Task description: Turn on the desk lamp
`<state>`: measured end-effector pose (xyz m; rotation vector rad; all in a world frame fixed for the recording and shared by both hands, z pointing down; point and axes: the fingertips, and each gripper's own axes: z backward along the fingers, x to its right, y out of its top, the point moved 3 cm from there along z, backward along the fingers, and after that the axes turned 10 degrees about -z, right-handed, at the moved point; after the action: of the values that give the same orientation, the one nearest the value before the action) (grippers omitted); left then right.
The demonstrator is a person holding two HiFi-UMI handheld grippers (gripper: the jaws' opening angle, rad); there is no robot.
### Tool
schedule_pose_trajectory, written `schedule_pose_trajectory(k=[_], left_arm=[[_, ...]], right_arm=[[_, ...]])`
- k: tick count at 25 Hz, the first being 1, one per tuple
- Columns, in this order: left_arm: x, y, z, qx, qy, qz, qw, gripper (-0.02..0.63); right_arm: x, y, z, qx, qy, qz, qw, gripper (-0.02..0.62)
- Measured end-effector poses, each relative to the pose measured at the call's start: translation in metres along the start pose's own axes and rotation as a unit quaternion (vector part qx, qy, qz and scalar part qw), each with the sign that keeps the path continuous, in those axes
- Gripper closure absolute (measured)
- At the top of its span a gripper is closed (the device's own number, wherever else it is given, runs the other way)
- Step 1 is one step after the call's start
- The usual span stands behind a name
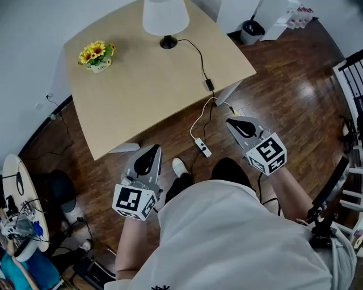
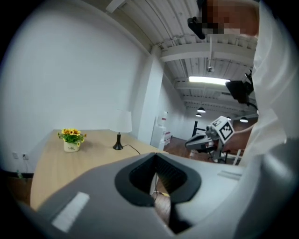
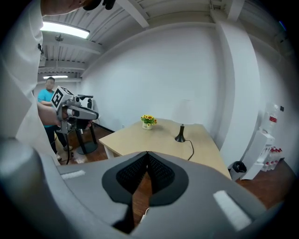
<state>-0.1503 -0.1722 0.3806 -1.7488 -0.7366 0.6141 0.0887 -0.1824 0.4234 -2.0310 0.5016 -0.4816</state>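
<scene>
Desk lamp: shade cropped by the head view's top edge; dark block on its cord too small to identify.

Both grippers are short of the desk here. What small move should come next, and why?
Probably bring the right gripper forward toward the small dark block on the lamp cord, likely its switch. It lies on the desk near the right edge, nearest that gripper, whose fingers are shut and empty. The lamp stands at the far edge.
</scene>
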Motion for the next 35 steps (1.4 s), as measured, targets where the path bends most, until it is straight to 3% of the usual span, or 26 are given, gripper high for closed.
schedule_pose_trajectory(k=[5, 11, 20, 35], left_arm=[[-0.006, 0.003, -0.020, 0.005, 0.007, 0.005, 1.0000, 0.588], [-0.003, 0.022, -0.047, 0.022, 0.045, 0.015, 0.9986, 0.588], [0.000, 0.036, -0.066, 0.004, 0.092, 0.019, 0.9956, 0.588], [0.001, 0.029, -0.063, -0.025, 0.164, 0.043, 0.9852, 0.588]], right_arm=[[0.025, 0.011, -0.029, -0.005, 0.009, 0.013, 1.000, 0.592], [0.066, 0.010, -0.068, -0.031, 0.040, 0.059, 0.997, 0.592], [0.120, -0.029, -0.133, -0.093, 0.067, 0.098, 0.989, 0.592], [0.174, -0.099, -0.219, -0.201, 0.071, 0.134, 0.968, 0.592]])
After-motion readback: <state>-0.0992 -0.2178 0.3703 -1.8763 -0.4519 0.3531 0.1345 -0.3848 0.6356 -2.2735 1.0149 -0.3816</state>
